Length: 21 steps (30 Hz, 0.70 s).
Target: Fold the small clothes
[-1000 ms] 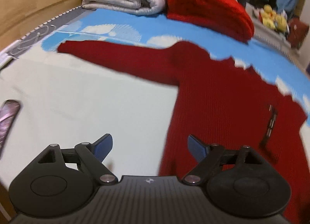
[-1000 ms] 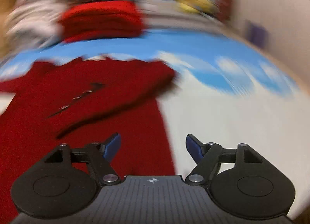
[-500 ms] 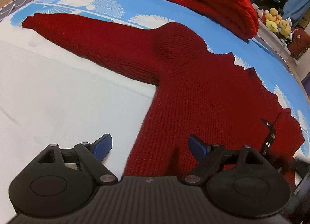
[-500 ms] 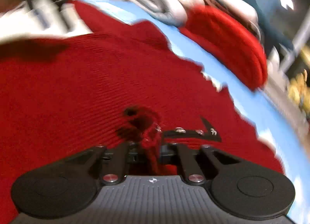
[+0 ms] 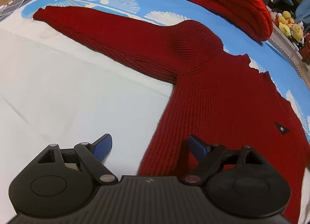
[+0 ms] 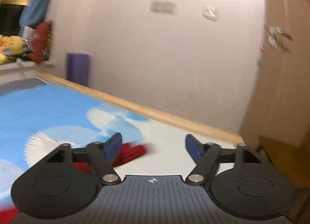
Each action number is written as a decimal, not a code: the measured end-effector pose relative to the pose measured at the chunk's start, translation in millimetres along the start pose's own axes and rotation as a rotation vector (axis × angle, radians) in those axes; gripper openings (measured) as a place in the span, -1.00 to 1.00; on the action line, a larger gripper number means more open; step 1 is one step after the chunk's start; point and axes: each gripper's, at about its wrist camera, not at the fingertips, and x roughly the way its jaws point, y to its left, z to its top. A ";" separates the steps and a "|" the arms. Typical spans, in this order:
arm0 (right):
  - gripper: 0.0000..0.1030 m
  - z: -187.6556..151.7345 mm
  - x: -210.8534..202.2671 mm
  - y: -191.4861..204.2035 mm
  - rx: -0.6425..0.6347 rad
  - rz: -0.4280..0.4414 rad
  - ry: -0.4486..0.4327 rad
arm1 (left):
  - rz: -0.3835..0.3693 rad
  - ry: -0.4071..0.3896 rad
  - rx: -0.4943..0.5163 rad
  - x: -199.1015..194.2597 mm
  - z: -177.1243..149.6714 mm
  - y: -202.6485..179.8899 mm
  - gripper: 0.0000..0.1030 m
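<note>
Blue-and-white bedding (image 5: 77, 88) carries a ribbed red knit sweater (image 5: 222, 98), spread flat. Left gripper (image 5: 150, 146) angles downward, wide; right gripper (image 6: 153, 144) is opening, empty.

Both tools share one build. The left gripper (image 5: 150, 145) has a matte black body, ribbed lengthwise along its middle, with a small round crosshair mark at the front edge. A rounded black housing with a shallow circular recess sits on each side. Black linkage bars, pinned with silver screws, run forward to blue fingertips (image 5: 102, 146). The right gripper (image 6: 153, 145) looks the same, its blue fingertips (image 6: 114, 144) slightly blurred.
</note>
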 end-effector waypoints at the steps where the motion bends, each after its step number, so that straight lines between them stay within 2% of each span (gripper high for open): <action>1: 0.45 -10.2 3.9 -13.7 0.026 0.058 0.026 | -0.004 0.001 -0.002 0.3 -0.3 -1.3 0.73; 4: 0.46 -37.0 0.8 -40.7 0.083 0.220 0.162 | -0.024 -0.003 -0.002 -1.1 -1.7 -5.8 0.73; 7: 0.46 -59.0 -24.6 -58.7 0.126 0.422 0.319 | -0.033 -0.017 0.003 -4.6 -3.0 -10.0 0.73; 10: 0.49 -56.6 -89.2 -50.7 0.117 0.631 0.435 | -0.044 -0.025 0.008 -9.3 -4.3 -15.6 0.73; 11: 0.51 -60.1 -116.2 -50.1 0.119 0.730 0.478 | -0.050 -0.028 0.017 -11.6 -5.2 -18.6 0.73; 14: 0.65 -67.8 -198.1 -52.9 0.104 0.962 0.543 | -0.071 -0.027 0.084 -21.3 -10.4 -32.3 0.76; 16: 0.72 -77.1 -251.3 -41.0 0.031 1.063 0.539 | -0.066 -0.051 0.160 -31.8 -19.1 -43.3 1.00; 19: 0.86 -94.9 -321.1 -33.9 -0.070 1.145 0.449 | -0.033 -0.091 0.247 -47.7 -33.0 -54.8 0.99; 21: 0.88 -108.1 -346.0 -25.0 -0.146 1.147 0.374 | -0.053 -0.097 0.278 -57.4 -40.4 -56.9 0.99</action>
